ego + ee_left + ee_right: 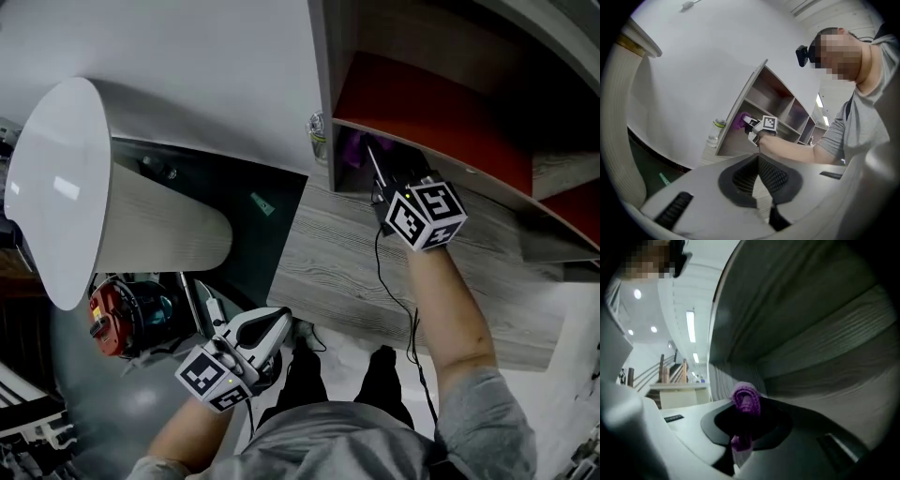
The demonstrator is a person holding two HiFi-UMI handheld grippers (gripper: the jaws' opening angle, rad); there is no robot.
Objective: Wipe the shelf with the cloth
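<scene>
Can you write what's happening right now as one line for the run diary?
right gripper: shut on purple cloth, inside shelf compartment | left gripper: shut, empty, held low away from shelf

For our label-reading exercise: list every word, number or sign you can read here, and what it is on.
No readable text anywhere.
Cube on the left gripper, cube on the right gripper: square patterns only, no words.
Dark label on the right gripper: too blurred.
The cloth: no print.
</scene>
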